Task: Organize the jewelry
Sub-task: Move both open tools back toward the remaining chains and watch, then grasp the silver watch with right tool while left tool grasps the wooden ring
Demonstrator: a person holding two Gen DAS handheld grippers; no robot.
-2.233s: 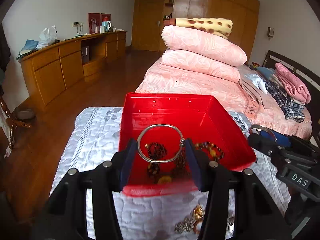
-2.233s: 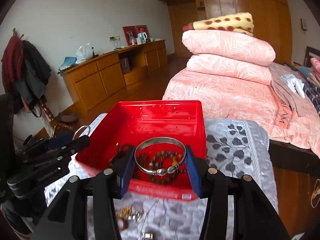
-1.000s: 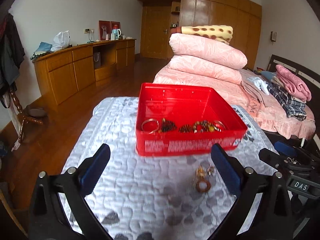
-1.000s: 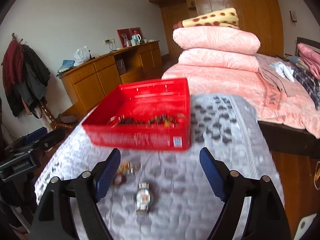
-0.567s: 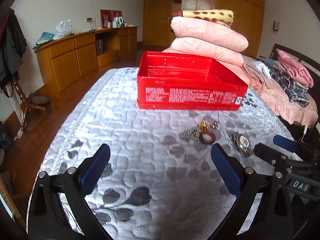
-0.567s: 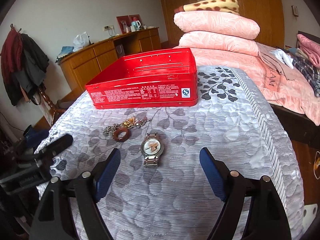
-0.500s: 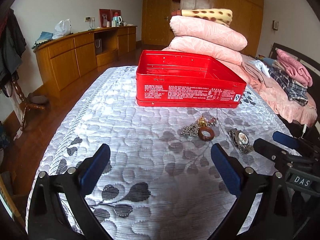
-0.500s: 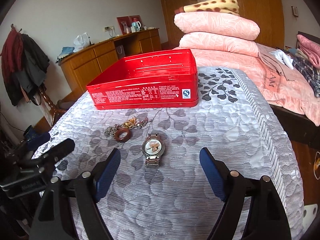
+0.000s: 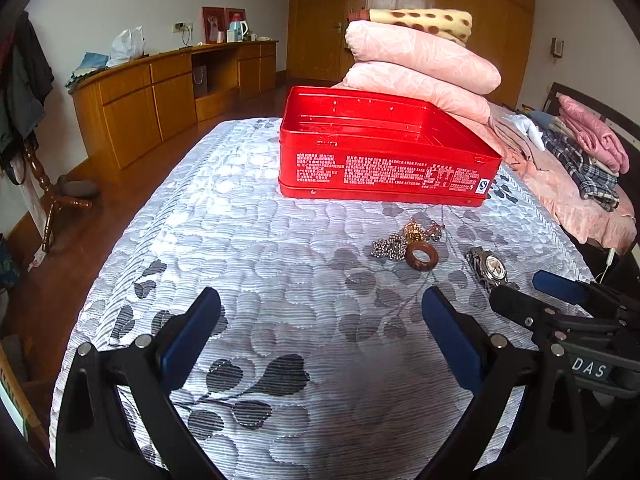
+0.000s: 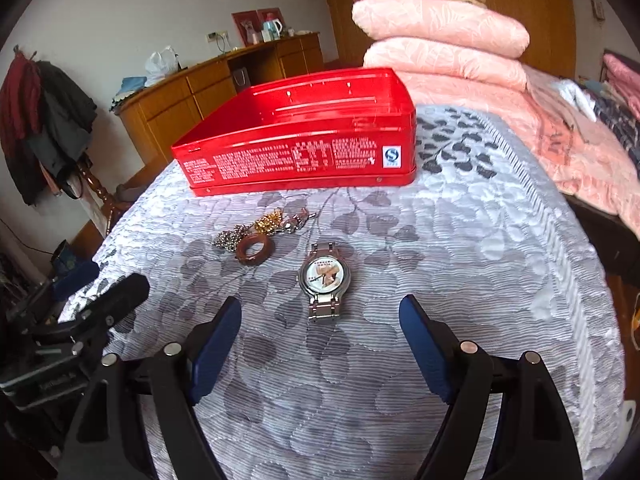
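Left wrist view: the left gripper is hanging over the quilted bed, jaws wide and empty now that its bangle is dropped in the red tin. A wooden ring and chains are still lying loose. Right wrist view: the right gripper is lining up on the watch, jaws wide open and holding nothing, so that's probably next.

Two handheld grippers share one build: the left gripper and right gripper have black angular arms, blue fingers and round silver screws; white "DAS" lettering marks the right one's body.
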